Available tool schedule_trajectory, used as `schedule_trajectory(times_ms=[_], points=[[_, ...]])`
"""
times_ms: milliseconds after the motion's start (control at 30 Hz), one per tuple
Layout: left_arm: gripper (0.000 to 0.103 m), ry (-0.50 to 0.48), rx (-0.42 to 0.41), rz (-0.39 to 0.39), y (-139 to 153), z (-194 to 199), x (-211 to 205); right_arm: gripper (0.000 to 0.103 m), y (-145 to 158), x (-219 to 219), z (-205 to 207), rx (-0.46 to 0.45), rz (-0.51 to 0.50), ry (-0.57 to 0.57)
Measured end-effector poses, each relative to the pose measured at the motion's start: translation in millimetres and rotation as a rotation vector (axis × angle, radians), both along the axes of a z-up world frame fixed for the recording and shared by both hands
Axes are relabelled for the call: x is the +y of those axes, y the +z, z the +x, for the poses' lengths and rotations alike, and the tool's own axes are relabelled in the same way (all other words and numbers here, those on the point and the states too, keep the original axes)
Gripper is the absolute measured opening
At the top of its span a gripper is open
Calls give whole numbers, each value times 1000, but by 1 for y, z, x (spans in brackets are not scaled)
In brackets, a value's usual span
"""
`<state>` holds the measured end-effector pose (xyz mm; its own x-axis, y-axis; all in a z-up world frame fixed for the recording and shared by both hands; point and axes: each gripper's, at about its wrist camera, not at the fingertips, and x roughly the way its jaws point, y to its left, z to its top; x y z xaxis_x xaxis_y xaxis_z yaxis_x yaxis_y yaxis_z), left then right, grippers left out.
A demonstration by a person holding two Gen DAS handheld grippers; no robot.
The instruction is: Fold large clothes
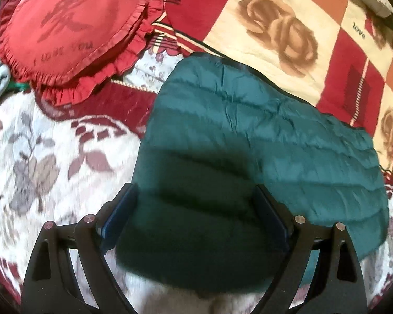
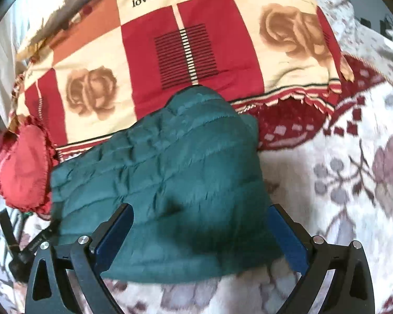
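Teal quilted jacket [image 1: 249,144] lay folded on the floral blanket [image 1: 52,157], its far edge overlapping the checked rose-print quilt [image 1: 275,26]. In the left wrist view it filled the space between the spread fingers of the left gripper [image 1: 196,209], whose blue pads [image 1: 118,222] stood apart on either side of the near hem, with no cloth pinched between them that could be seen. From there the garment's long axis ran from about 7 o'clock up toward 3 o'clock. In the right wrist view the right gripper [image 2: 199,235] was likewise open, its jaws straddling the near edge of the jacket [image 2: 170,170], which narrowed toward 12 o'clock. Both grippers were tilted downward over the cloth. A red heart-shaped cushion [image 1: 70,31] sat at 10 o'clock of the left gripper, and beside the jacket at 9 o'clock in the right view [image 2: 21,167].
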<state>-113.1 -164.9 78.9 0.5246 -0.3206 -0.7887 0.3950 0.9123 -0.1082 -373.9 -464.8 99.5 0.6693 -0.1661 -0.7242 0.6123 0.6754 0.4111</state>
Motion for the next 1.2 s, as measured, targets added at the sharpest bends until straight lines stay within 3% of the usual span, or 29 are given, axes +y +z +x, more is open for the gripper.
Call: schedule_trajectory(times_ms=[233,500,600,800,1200], points=[[90,5,46,-32,5,-27,19,101,-20,14,-23,-35,118,9],[90,9,128,-75,-3,-47,33,101,-34,26,-31,-35,158,23],[90,28,182,-121,-8,-51,42,102,-40,29,-31,-33,180,33],[90,131,318,-291,-25,-44,63,102,-57,24,-27,-77,263,7],[94,196,300,-378,-35,-17,51,103,-72,7,3,-178,304,-61]])
